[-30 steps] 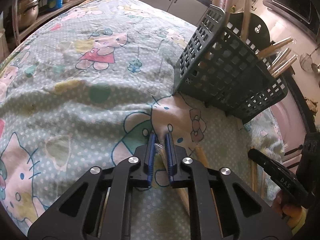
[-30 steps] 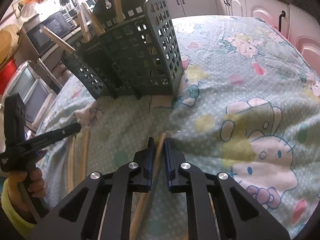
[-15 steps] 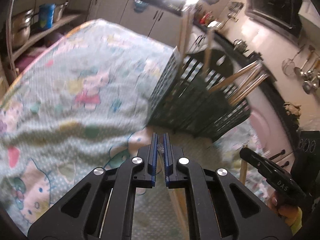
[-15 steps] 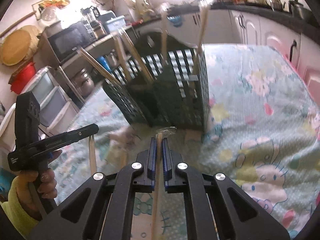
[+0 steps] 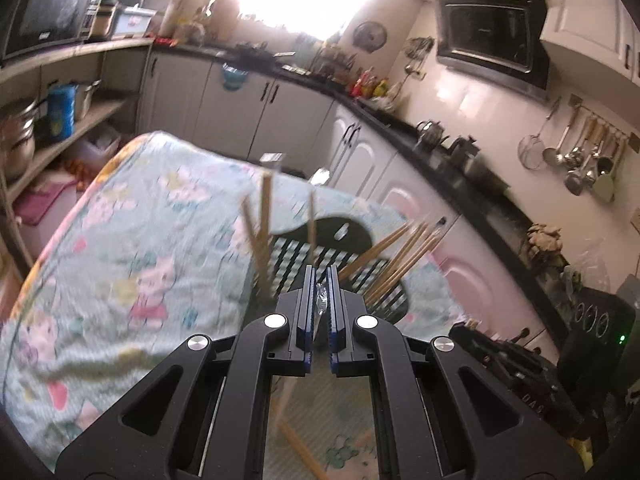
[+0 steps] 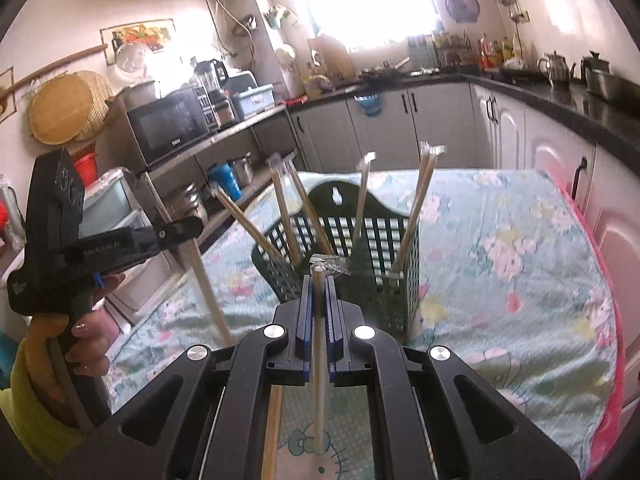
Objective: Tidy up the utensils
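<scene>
The right gripper (image 6: 319, 280) has its jaws clenched on a wrapped wooden chopstick (image 6: 318, 360); the stick runs lengthwise between the blue pads, its crinkled clear wrapper tip (image 6: 329, 263) just past the fingertips and its lower end hanging toward the cloth below. The left gripper (image 5: 319, 280) likewise has its jaws clenched, here on the clear wrapper end (image 5: 320, 300) of a second chopstick (image 5: 298, 440), whose wooden length slants down beneath the gripper body. In the right wrist view this second chopstick hangs at a slant from the left gripper (image 6: 182, 227), which a hand (image 6: 82, 344) in a yellow-green sleeve (image 6: 30, 408) holds off the cloth. Directly ahead of both grippers stands a dark green lattice utensil basket (image 6: 384, 280) on the worktop, which is covered by a pale green cartoon-print cloth (image 6: 520, 264). Several wrapped chopsticks (image 6: 362, 200) already stand in the basket, leaning outward in different directions. Another stick (image 6: 272, 432) lies on the cloth beneath the right gripper. Beyond the worktop are white kitchen cabinets (image 6: 432, 120), a microwave (image 6: 168, 128) on a shelf, and ladles (image 5: 580, 152) hanging on the wall. The left wrist view is motion-blurred.
</scene>
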A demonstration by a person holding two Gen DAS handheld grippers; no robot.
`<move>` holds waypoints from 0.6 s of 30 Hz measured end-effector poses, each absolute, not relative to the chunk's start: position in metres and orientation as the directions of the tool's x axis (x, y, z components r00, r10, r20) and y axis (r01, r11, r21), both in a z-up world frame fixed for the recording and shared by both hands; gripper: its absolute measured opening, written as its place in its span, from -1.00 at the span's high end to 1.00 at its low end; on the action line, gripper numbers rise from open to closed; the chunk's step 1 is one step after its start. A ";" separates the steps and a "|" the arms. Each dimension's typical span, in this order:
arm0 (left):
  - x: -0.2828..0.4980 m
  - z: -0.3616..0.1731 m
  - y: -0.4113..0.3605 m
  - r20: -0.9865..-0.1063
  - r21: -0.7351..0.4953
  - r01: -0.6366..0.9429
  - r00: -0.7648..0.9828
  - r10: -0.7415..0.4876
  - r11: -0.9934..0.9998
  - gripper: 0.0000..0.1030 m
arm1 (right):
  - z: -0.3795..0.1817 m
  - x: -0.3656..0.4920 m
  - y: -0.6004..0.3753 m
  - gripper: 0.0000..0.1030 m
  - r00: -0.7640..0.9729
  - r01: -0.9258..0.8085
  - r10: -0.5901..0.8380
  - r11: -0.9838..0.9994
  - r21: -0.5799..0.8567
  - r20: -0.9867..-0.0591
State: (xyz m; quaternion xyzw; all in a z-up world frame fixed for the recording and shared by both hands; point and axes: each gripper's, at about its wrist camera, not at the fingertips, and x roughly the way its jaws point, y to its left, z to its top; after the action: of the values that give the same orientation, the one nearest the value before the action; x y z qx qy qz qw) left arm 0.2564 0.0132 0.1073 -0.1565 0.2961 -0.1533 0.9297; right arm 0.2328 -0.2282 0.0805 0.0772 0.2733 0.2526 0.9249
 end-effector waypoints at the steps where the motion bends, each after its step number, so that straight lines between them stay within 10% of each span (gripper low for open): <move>1: 0.257 0.115 0.011 -0.490 -0.381 0.201 0.784 -0.382 0.902 0.98 | 0.083 0.232 -0.229 0.89 0.730 -0.425 0.507 0.862 0.276 -0.458; 18: 0.279 0.196 -0.023 -0.343 -0.344 0.300 0.842 -0.416 0.890 0.98 | 0.155 0.247 -0.254 0.89 0.839 -0.403 0.459 0.885 0.233 -0.292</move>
State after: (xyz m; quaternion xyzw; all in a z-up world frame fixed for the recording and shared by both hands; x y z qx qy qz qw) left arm 0.2793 -0.0234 0.1964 -0.1398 0.2086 -0.1886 0.9494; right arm 0.2470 -0.2541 0.1550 0.0814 0.1720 0.2256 0.9555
